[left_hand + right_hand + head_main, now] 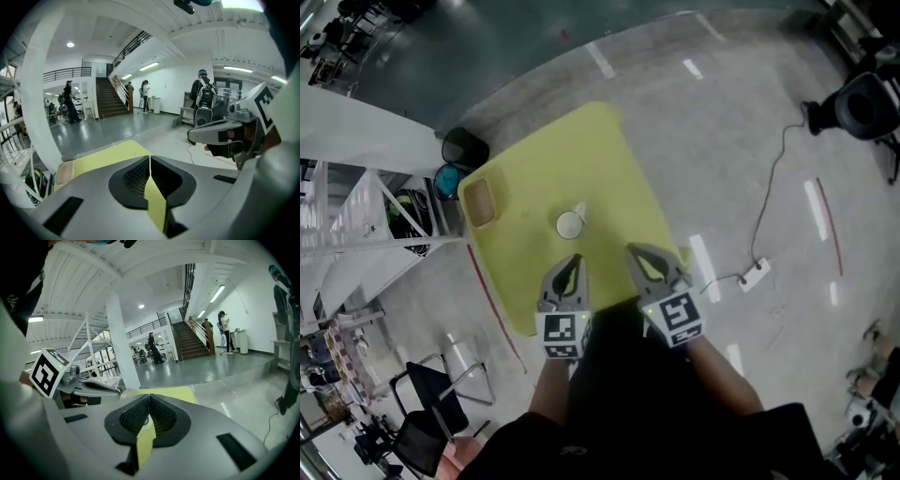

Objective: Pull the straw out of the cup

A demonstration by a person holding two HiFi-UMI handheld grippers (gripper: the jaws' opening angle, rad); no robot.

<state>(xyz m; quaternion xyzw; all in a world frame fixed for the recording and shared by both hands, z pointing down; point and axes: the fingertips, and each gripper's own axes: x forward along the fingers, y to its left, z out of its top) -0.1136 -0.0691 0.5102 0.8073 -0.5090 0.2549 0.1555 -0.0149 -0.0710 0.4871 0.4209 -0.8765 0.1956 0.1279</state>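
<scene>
Nearest the camera, both forearms are reaching forward over the near edge of the yellow table (581, 150). The left gripper (573, 261) is hanging above that edge, clenched: in the left gripper view its ribbed pads are meeting at the tips with nothing between them, only a sliver of yellow tabletop showing below. The right gripper (634, 251) is sitting just beside it, apart from it, likewise clenched and empty, its jaws pressing together at the tips in the right gripper view. Neither tool is touching anything. Further out, near the middle of the table and ahead of the left gripper, the cup (569, 225) is standing upright, well clear of both tools. The straw (580, 210) is sitting in it, leaning toward the cup's far right rim. At the table's left corner a tan tray (479, 202) is lying flat. Beyond that corner a black bin (465, 148) is standing on the grey floor. To the right of the table a white power strip (755, 274) is lying on the floor, its cable (769, 187) trailing off toward dark equipment. Far off, the left gripper view is showing a staircase (110, 96) and people standing in an open hall.
</scene>
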